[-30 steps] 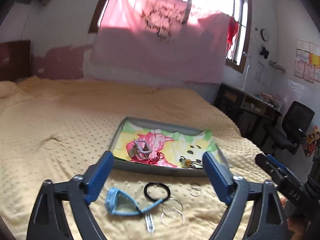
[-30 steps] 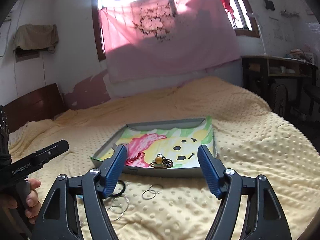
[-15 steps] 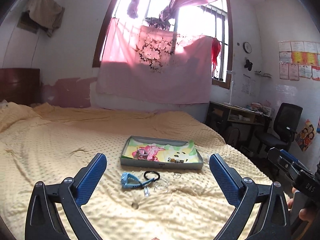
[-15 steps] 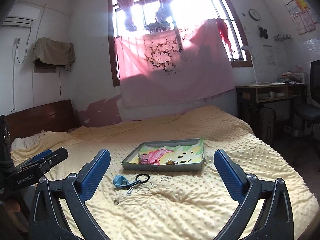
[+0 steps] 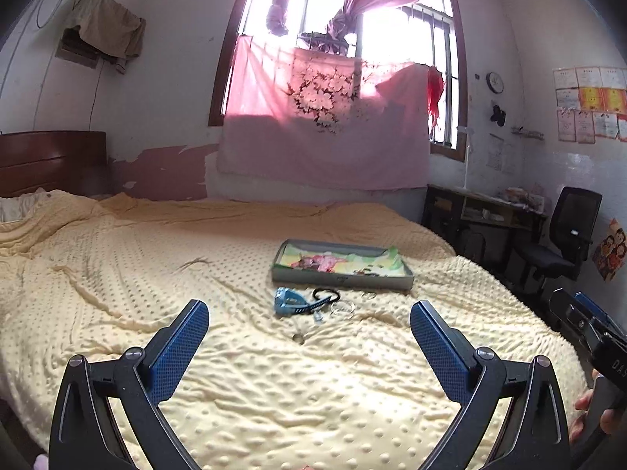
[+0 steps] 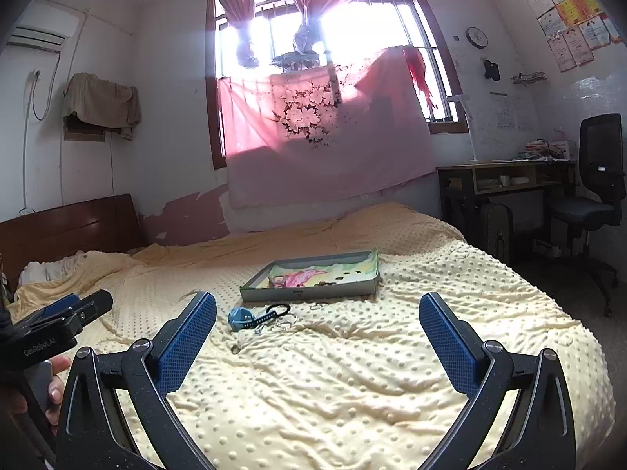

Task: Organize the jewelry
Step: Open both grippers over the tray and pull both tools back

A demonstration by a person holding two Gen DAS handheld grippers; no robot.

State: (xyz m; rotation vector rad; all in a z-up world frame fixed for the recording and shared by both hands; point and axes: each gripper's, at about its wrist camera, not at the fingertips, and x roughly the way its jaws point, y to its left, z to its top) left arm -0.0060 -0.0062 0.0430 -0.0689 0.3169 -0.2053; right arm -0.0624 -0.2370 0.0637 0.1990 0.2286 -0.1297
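Both my claws, left claw [image 5: 309, 337] and right claw [image 6: 317, 331], gape empty, well back from the tray [image 5: 341, 278] because loose pieces lie beside it on the bed [image 5: 156, 274].

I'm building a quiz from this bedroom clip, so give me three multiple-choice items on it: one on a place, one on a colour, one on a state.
1. Where does the watch lie?
A. inside the tray
B. on the blanket, in front of the tray
C. on the desk

2. What colour is the watch?
A. blue
B. red
C. white

3. How do the two tools stand?
A. both clamped on jewelry
B. one shut, one open
C. both open, holding nothing

Answers:
1 B: the watch rests on the blanket near the tray.
2 A: its body and strap are blue.
3 C: left tool and right tool stand wide over bare blanket.
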